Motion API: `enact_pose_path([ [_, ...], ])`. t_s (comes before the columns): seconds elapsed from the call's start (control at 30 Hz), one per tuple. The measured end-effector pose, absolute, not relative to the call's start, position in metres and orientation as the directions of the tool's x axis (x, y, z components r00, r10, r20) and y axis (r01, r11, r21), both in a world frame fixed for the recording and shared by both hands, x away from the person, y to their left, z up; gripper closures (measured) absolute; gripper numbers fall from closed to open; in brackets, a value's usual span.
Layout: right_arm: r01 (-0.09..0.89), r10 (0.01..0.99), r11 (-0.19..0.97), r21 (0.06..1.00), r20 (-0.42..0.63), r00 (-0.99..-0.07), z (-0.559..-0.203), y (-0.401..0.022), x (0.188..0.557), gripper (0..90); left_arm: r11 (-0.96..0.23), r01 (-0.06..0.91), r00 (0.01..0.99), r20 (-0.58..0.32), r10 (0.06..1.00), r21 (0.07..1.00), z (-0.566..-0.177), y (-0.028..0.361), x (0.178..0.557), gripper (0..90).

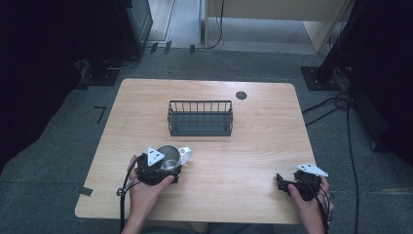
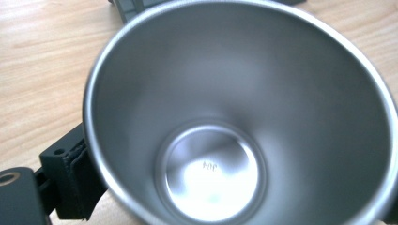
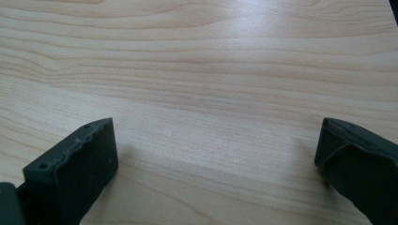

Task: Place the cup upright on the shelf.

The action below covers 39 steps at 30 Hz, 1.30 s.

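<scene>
Toward the lower left of the high view, the left hand-held gripper (image 1: 168, 168) sits over the wooden counter (image 1: 253, 146), held by the person's left hand (image 1: 146, 187) that comes in from the bottom edge. A grey three-cornered plate rides on top of it. Its jaws are pinching a steel cup (image 1: 169, 158), whose pale handle (image 1: 185, 154) sticks out to the right. In the left gripper view the cup (image 2: 234, 117) is seen from above its open mouth: a bright rim, brushed grey walls and a round shiny bottom with tiny stamped marks too small to read. One black jaw presses against the outside of the cup at the lower left of that frame; the other jaw is hidden behind the cup.

At the middle of the high view, up from the cup and apart from it, stands a dark wire basket (image 1: 200, 118). A small dark round disc (image 1: 241, 95) is set into the counter near its far edge, to the upper right of the basket.

At the lower right of the high view, the right hand-held gripper (image 1: 282, 181) lies low near the counter's front edge, held by the right hand (image 1: 311, 197). In the right gripper view (image 3: 216, 154) its two black jaws are spread wide, with bare wood grain between them.
</scene>
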State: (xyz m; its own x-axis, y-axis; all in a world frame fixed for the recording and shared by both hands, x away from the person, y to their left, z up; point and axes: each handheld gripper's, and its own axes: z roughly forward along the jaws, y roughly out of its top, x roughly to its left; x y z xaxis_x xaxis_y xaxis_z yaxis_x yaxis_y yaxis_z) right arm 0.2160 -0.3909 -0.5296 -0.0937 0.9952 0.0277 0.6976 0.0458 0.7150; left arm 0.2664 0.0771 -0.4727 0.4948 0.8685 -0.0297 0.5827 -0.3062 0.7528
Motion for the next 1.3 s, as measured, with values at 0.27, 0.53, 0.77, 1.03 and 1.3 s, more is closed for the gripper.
enact_pose_path([
  [0.27,0.698,0.995,0.046,0.715,0.027,-0.094,-0.53,-0.391,0.216,0.0,-0.323,0.585,0.487,-0.005,0.873,0.744,-0.47,0.069,0.273,6.3],
  [0.53,0.698,0.995,0.046,0.715,0.027,-0.094,-0.53,-0.391,0.216,0.0,-0.348,0.57,0.533,-0.012,0.846,0.745,-0.461,0.073,0.286,6.9],
  [0.77,0.698,0.995,0.046,0.715,0.028,-0.094,-0.53,-0.391,0.216,0.0,-0.359,0.546,0.573,-0.024,0.82,0.757,-0.444,0.072,0.3,7.0],
  [1.03,0.698,0.995,0.043,0.715,0.03,-0.092,-0.53,-0.391,0.216,0.0,-0.366,0.517,0.611,-0.034,0.791,0.774,-0.42,0.064,0.317,7.0],
  [1.3,0.698,0.995,0.043,0.715,0.029,-0.092,-0.53,-0.391,0.216,0.0,-0.378,0.483,0.639,-0.024,0.769,0.79,-0.393,0.054,0.334,7.1],
])
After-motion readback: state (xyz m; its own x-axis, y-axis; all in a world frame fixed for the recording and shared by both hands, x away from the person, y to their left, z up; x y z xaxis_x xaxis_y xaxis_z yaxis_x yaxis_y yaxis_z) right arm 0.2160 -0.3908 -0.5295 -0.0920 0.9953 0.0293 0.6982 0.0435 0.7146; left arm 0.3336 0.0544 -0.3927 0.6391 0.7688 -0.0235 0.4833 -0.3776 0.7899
